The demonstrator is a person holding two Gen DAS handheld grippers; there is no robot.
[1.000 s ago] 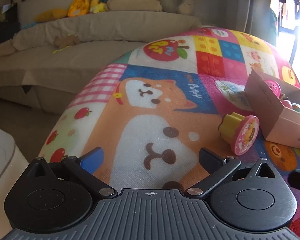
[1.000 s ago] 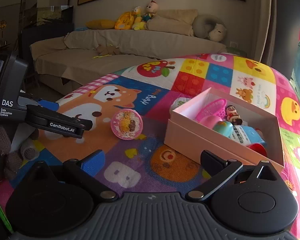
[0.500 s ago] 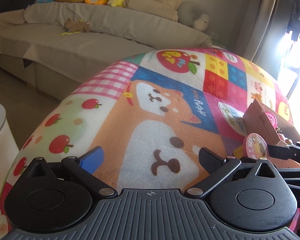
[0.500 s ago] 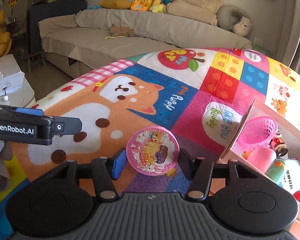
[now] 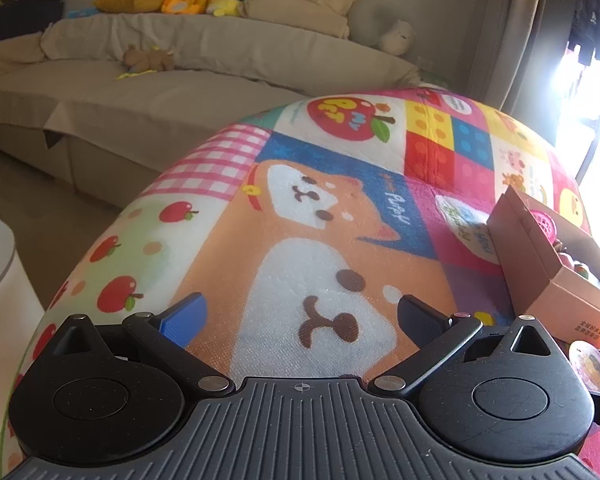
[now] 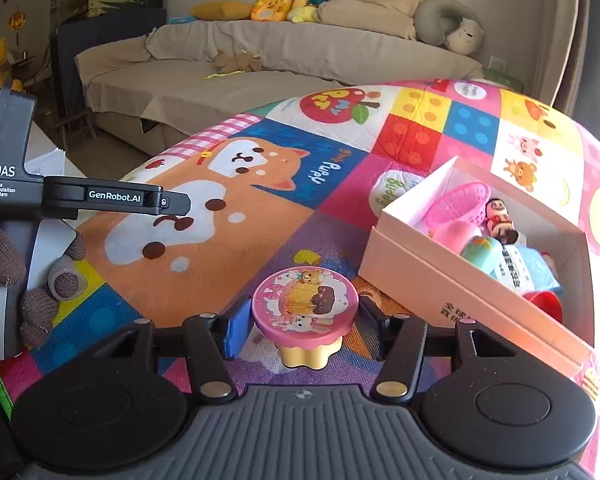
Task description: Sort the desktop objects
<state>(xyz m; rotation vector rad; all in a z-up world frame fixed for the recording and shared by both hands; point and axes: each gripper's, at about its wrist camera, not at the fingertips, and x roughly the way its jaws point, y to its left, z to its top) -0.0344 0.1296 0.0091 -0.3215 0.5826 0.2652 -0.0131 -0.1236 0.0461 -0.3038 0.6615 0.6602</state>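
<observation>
Bright cartoon colours over a patchwork play mat

The quilted play mat (image 6: 268,240) shows an orange-and-white puppy, red apples, pink gingham and red, yellow and blue squares. The round toy stamp (image 6: 305,307) has a pink lid printed with bears and a pale yellow base. The pale pink cardboard box (image 6: 452,280) holds a pink plastic basket (image 6: 460,204).

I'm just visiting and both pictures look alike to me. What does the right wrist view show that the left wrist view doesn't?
Only the right wrist view shows inside the pink box: a pink basket, a small figurine and other toys. It also shows the right gripper closed on the pink-topped toy, and the left gripper from outside.

Only the left wrist view shows the left gripper's own fingers, spread with nothing between them.

Both share the cartoon mat, the box and the sofa.
</observation>
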